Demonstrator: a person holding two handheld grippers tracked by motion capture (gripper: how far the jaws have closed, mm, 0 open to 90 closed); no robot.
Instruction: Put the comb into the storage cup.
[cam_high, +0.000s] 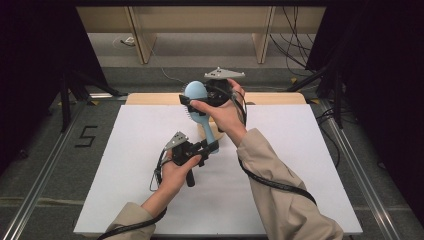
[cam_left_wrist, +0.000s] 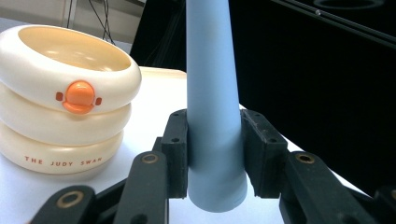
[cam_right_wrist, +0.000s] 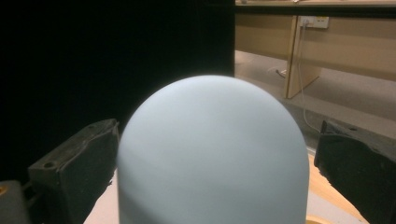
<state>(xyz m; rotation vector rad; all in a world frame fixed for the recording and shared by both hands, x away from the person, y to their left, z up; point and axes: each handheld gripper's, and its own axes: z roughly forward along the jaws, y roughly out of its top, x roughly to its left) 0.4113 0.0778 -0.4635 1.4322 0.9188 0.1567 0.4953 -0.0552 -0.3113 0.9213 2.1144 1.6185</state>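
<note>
while the left claw (cam_high: 212, 146) is clamped on the narrow end of the handle of a pale blue hairbrush (cam_high: 199, 100), the brush stands nearly upright above the middle of the desk (cam_high: 280, 200), toward its far edge. in the left gripper view both pads (cam_left_wrist: 176, 149) press flat against the handle. the right claw (cam_high: 189, 102) straddles the rounded head of the brush; in the right gripper view its two pads (cam_right_wrist: 77, 165) stand either side of the head with a gap showing at each, so it reads as open, not yet gripping. judged step: a handover or two-handed regrip of the brush, with the right claw being placed on the head. the next move would call for the right jaws to close squarely on the head before the left lets go; the head is smooth and domed, so a slip is the likely fault. count: one hairbrush, one cream ringed container (cam_left_wrist: 65, 98) with an orange button, just beside the handle, two claws.
</note>
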